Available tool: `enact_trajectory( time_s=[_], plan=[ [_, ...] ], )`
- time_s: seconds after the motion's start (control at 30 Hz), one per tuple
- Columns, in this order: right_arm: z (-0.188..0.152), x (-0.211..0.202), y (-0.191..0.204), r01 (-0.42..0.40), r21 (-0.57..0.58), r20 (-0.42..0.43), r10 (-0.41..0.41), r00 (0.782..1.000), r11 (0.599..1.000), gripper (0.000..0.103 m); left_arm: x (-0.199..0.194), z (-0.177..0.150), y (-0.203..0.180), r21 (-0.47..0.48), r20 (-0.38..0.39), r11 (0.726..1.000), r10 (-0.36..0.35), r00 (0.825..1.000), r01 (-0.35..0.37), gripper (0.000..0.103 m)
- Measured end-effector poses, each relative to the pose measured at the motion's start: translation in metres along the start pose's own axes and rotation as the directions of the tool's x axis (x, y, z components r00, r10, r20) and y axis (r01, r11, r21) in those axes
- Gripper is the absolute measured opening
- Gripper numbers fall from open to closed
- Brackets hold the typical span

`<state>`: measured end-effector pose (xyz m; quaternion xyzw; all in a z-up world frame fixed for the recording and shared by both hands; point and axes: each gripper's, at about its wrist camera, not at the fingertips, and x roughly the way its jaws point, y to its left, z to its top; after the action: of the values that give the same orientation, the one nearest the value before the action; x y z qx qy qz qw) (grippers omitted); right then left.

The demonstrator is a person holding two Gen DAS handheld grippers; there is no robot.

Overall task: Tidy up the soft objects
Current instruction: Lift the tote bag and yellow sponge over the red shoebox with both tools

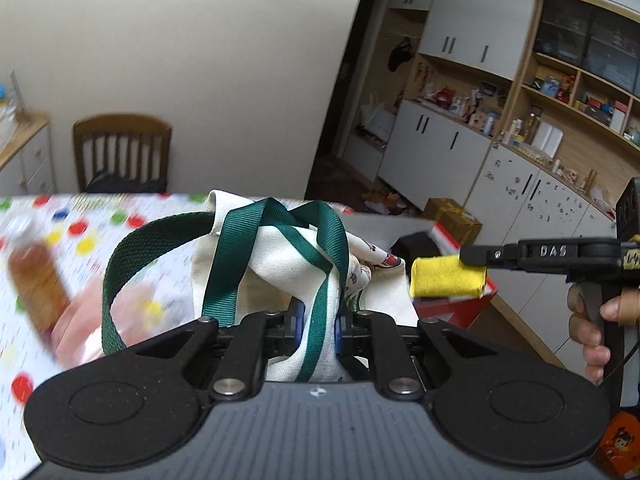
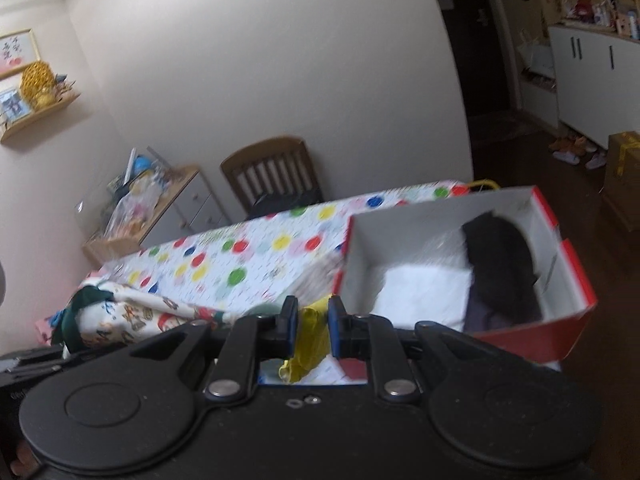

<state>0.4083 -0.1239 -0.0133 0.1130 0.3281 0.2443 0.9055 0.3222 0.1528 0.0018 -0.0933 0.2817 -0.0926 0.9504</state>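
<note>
My left gripper [image 1: 317,322] is shut on a cream canvas tote bag [image 1: 280,256] with green straps, held above the polka-dot table [image 1: 80,224]. The bag also shows at lower left in the right wrist view [image 2: 120,320]. My right gripper [image 2: 313,330] is shut on a rolled yellow cloth [image 2: 310,328]; in the left wrist view that cloth [image 1: 446,278] hangs from the right gripper's fingers [image 1: 476,258] to the right of the bag. A red shoebox [image 2: 576,276] with a white inside holds a white cloth [image 2: 424,292] and a black cloth [image 2: 500,264], just beyond the right gripper.
A bottle of brown liquid [image 1: 36,276] and a pink soft item [image 1: 80,328] lie blurred on the table at left. A wooden chair [image 2: 272,174] stands behind the table against the wall. Cabinets and shelves [image 1: 520,120] fill the right side of the room.
</note>
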Motion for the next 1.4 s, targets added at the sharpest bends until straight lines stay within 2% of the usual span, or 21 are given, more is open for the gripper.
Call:
enact_trajectory(
  time_s=[0.13, 0.33, 0.8, 0.9, 1.1, 1.27, 1.4],
  plan=[
    [0.013, -0.002, -0.026, 0.027, 0.012, 0.027, -0.027, 0.999, 1.0, 0.014, 0.026, 0.024, -0.023, 0.026, -0.001, 1.0, -0.004, 1.0, 0.004, 0.013],
    [0.025, -0.001, -0.066, 0.055, 0.028, 0.045, -0.056, 0.997, 0.998, 0.013, 0.066, 0.056, -0.051, -0.005, -0.011, 1.0, -0.019, 1.0, 0.019, 0.013],
    [0.054, 0.014, -0.141, 0.08, 0.034, 0.05, -0.082, 0.995, 0.996, 0.013, 0.139, 0.12, -0.116, -0.068, 0.057, 0.996, -0.055, 0.997, 0.059, 0.013],
    [0.059, 0.018, -0.155, 0.079, 0.037, 0.053, -0.081, 0.995, 0.996, 0.013, 0.159, 0.119, -0.127, -0.067, 0.041, 0.996, -0.063, 0.997, 0.065, 0.013],
    [0.065, 0.028, -0.175, 0.088, 0.044, 0.05, -0.09, 0.995, 0.995, 0.013, 0.204, 0.095, -0.134, -0.086, -0.052, 0.996, -0.036, 0.998, 0.032, 0.013],
    [0.063, 0.045, -0.185, 0.101, 0.027, 0.014, -0.101, 0.995, 0.995, 0.013, 0.235, 0.07, -0.129, -0.101, -0.142, 0.995, 0.001, 0.99, -0.016, 0.013],
    [0.056, 0.06, -0.188, 0.109, -0.003, -0.011, -0.109, 0.994, 0.994, 0.013, 0.252, 0.056, -0.121, -0.12, -0.182, 0.992, 0.005, 0.983, -0.027, 0.013]
  ],
)
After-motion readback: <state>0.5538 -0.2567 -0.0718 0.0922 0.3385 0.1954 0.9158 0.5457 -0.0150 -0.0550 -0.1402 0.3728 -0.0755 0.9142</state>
